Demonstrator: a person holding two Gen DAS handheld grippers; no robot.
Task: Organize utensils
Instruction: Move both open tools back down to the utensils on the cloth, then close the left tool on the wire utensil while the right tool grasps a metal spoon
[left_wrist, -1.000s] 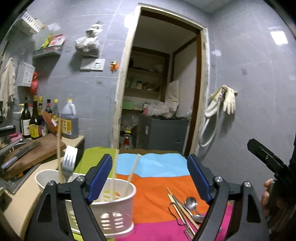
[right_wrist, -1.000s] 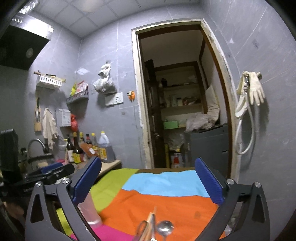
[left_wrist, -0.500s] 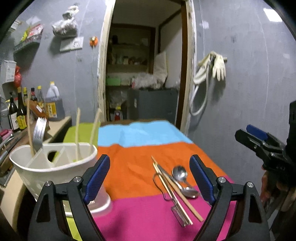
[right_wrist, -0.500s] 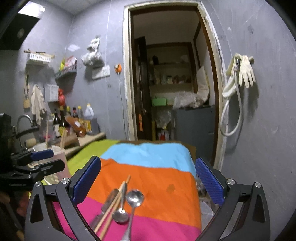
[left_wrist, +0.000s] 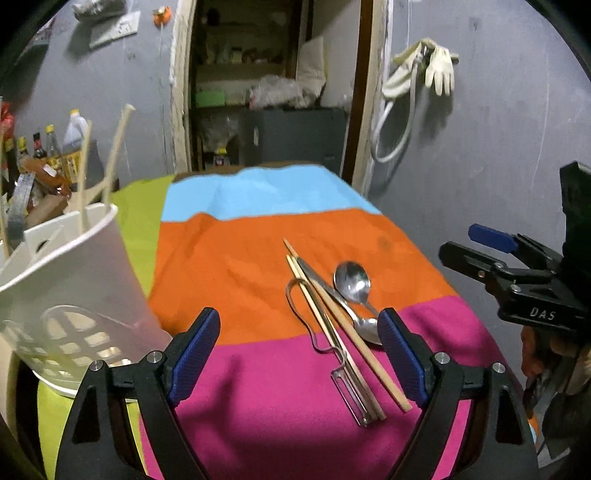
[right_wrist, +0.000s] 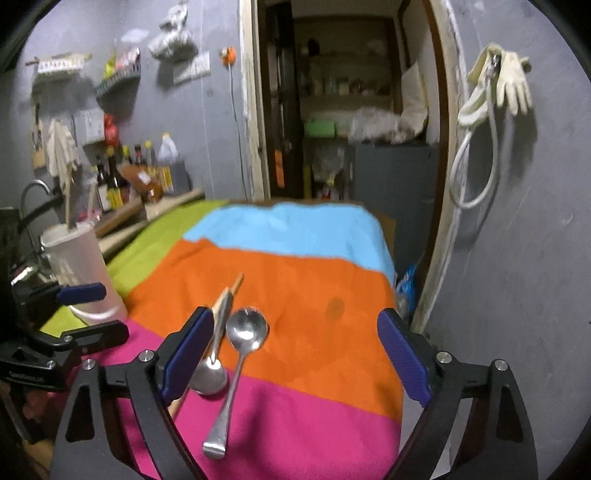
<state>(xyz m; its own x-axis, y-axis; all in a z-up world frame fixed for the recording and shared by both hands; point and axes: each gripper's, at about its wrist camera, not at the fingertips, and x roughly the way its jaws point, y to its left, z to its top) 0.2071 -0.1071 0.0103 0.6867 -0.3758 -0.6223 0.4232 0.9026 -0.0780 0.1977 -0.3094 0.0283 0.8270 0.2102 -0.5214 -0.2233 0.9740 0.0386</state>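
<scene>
Both grippers over the striped cloth on the bench (left_wrist: 258, 387), nothing held. Left gripper (left_wrist: 299, 354): jaws wide, empty; chopsticks (left_wrist: 349, 325) and peeler (left_wrist: 351, 391) lie just inside its right jaw. Right gripper (right_wrist: 295, 354): jaws wide but closing, long spoon (right_wrist: 236, 365) between them, untouched; second spoon (right_wrist: 208, 373) by its left jaw. Judgement: take the long spoon mid-handle, clear of its neighbour. White caddy (left_wrist: 70, 295) beyond the left jaw; cloth edge drops off close past the right jaw

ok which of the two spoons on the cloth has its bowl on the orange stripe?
The longer spoon: its bowl lies on the orange stripe with the handle running onto the pink. The other spoon has its bowl on the pink, handle pointing away under the chopsticks.
</scene>
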